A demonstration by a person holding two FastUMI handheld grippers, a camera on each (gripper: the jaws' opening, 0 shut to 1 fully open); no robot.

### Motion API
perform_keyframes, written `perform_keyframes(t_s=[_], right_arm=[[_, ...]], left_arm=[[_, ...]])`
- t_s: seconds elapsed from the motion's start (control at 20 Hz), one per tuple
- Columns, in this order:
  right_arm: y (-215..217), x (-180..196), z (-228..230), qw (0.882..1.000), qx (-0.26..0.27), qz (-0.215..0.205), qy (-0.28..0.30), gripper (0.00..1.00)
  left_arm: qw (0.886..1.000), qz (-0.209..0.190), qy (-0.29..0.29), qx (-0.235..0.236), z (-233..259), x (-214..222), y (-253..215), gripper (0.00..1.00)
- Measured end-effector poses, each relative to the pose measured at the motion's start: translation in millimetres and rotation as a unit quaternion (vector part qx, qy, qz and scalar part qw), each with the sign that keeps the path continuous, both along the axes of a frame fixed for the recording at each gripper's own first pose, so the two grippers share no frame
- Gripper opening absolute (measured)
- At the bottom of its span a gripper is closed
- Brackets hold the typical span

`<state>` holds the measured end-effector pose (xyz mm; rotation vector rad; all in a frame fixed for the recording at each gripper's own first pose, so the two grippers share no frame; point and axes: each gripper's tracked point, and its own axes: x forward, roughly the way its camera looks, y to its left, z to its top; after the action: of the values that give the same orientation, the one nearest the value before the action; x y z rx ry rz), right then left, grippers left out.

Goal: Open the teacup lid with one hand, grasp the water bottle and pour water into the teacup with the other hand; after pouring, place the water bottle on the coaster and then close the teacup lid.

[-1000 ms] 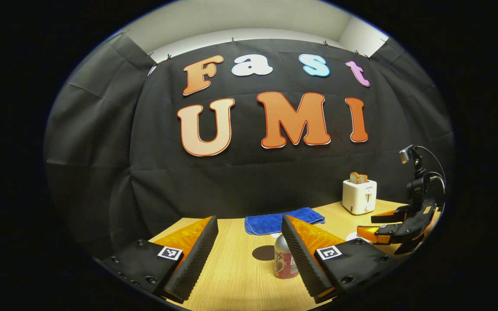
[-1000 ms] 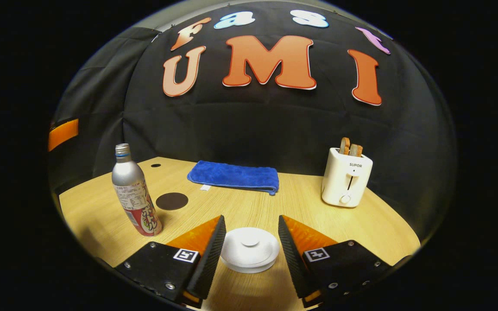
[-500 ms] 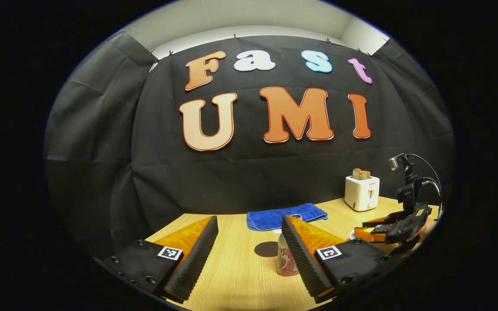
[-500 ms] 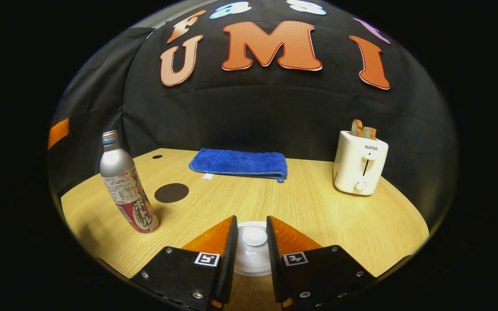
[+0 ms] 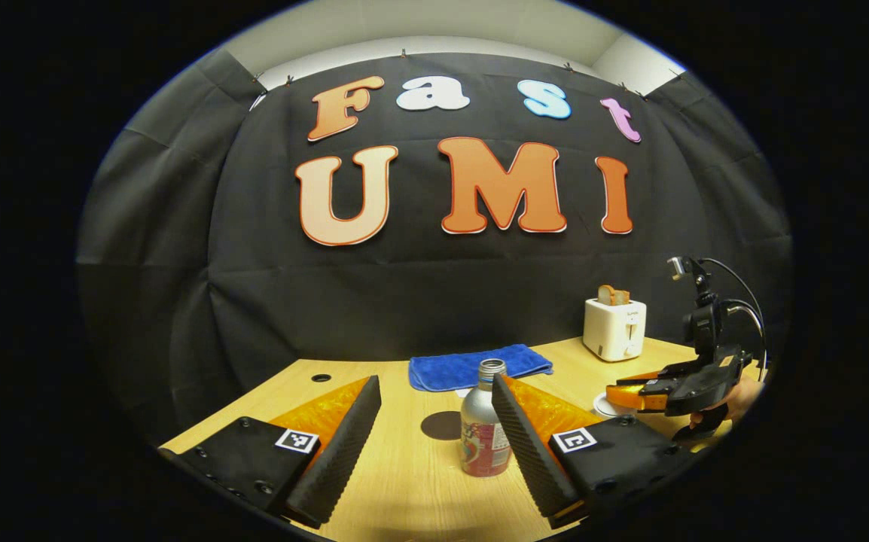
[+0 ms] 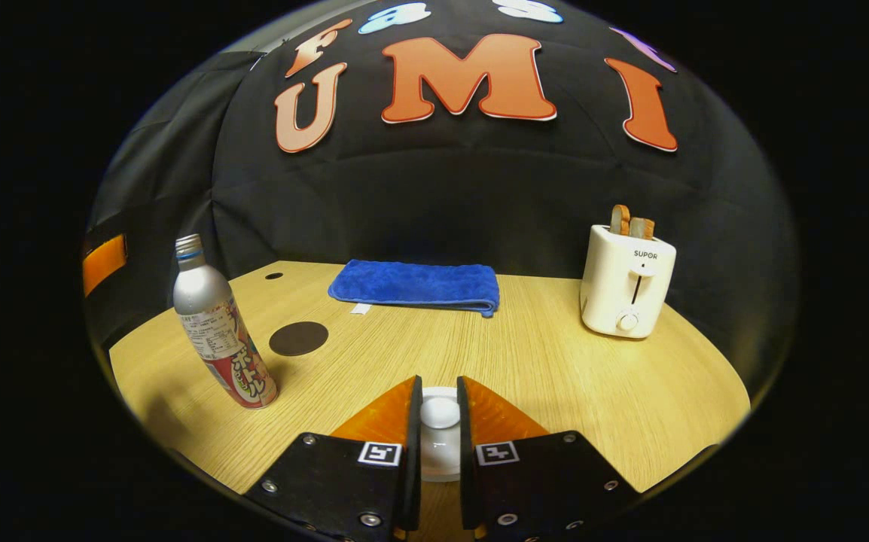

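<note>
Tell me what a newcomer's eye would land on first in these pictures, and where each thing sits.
The right gripper draws the eye first, closed around the knob of the white teacup lid at the table's near edge. To its left stands the silver water bottle, upright, with the dark round coaster just behind it. Farther back lie a folded blue towel and, at right, a white toaster holding bread.

In the right gripper view, the right gripper's [image 6: 440, 414] fingers cover both sides of the teacup lid [image 6: 440, 412], and the cup beneath cannot be seen. In the left gripper view, the left gripper's right finger [image 5: 525, 444] hides the water bottle's [image 5: 482, 429] right edge, and the coaster [image 5: 442, 425] is partly behind the bottle.
</note>
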<state>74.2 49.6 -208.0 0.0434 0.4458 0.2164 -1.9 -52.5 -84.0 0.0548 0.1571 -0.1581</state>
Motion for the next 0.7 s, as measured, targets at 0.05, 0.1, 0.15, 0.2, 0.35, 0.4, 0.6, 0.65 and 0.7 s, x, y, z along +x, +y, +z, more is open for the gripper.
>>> perform_keyframes(t_s=[0.05,0.1,0.15,0.2,0.35,0.4,0.6,0.65,0.7], right_arm=[[-1,0,4,1.000,0.007,-0.004,-0.003,0.22],[0,-1,8,1.000,0.016,-0.005,-0.005,0.22],[-1,-2,12,1.000,0.024,-0.007,-0.008,0.22],[-2,-2,17,0.999,0.030,-0.010,-0.012,0.22],[-11,-2,30,0.999,0.035,-0.022,-0.029,0.22],[-14,-3,33,0.999,0.036,-0.025,-0.032,0.22],[-31,-10,47,0.997,0.041,-0.041,-0.041,0.22],[-34,-10,51,0.997,0.043,-0.045,-0.045,0.22],[-38,-12,54,0.997,0.045,-0.048,-0.047,0.22]], left_arm=[[1.000,-0.003,0.004,0.000,-2,-1,-3,0.96],[1.000,-0.007,0.007,0.000,-7,-1,-8,0.96],[1.000,-0.013,0.010,0.000,-9,-2,-15,0.97],[1.000,-0.019,0.011,0.000,-12,-2,-19,0.97],[0.999,-0.031,0.022,0.007,-23,-4,-32,0.98],[0.999,-0.034,0.026,0.010,-29,-3,-36,0.97],[0.998,-0.032,0.050,0.027,-57,1,-41,0.96],[0.997,-0.025,0.060,0.034,-65,4,-39,0.97],[0.997,-0.023,0.070,0.038,-73,4,-38,0.97]])
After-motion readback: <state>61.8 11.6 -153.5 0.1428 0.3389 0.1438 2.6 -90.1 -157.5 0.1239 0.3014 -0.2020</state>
